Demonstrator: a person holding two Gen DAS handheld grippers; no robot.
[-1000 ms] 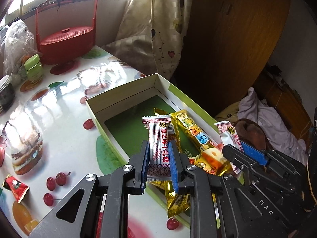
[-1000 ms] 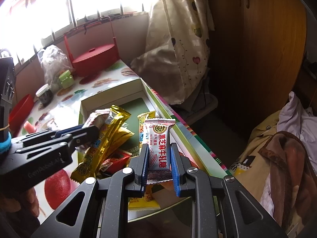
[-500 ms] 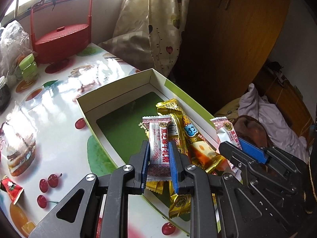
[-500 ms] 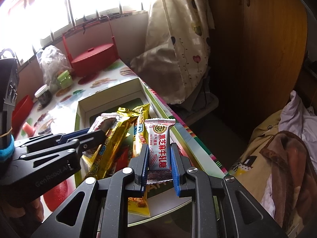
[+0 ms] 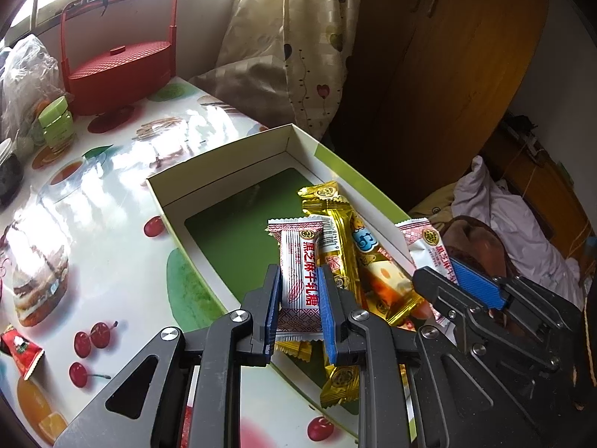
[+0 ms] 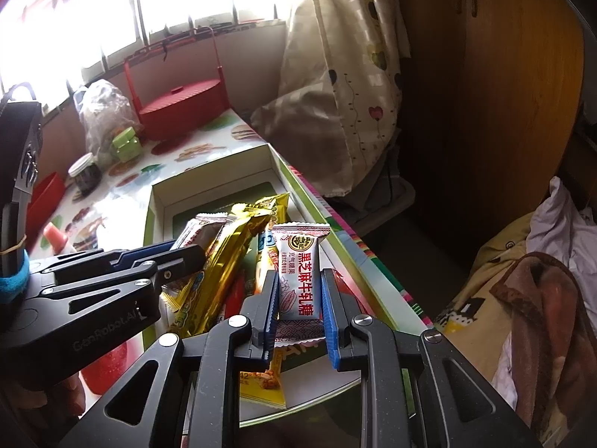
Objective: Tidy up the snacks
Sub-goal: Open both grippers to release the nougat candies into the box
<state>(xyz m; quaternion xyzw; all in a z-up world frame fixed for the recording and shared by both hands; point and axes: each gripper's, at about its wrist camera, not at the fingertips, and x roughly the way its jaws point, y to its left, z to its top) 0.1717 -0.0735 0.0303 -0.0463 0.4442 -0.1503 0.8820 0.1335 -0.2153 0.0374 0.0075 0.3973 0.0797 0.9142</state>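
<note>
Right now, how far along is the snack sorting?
Done: several gold snack bars already lie in the green-lined box. In hand: the left hand-held gripper and the right hand-held gripper each clamp a white nougat packet over the box. Left: releasing both, and a red packet sits out on the table.

We note the right claw (image 6: 297,298) clamped on a white nougat packet (image 6: 299,272) with red lettering, held upright above the open box (image 6: 209,183). The left claw (image 6: 186,257) enters from the left, gripping a second white packet (image 6: 201,224) beside gold wrappers (image 6: 224,257). A red basket (image 6: 183,108) sits on the surface (image 6: 123,186) near the window.
</note>
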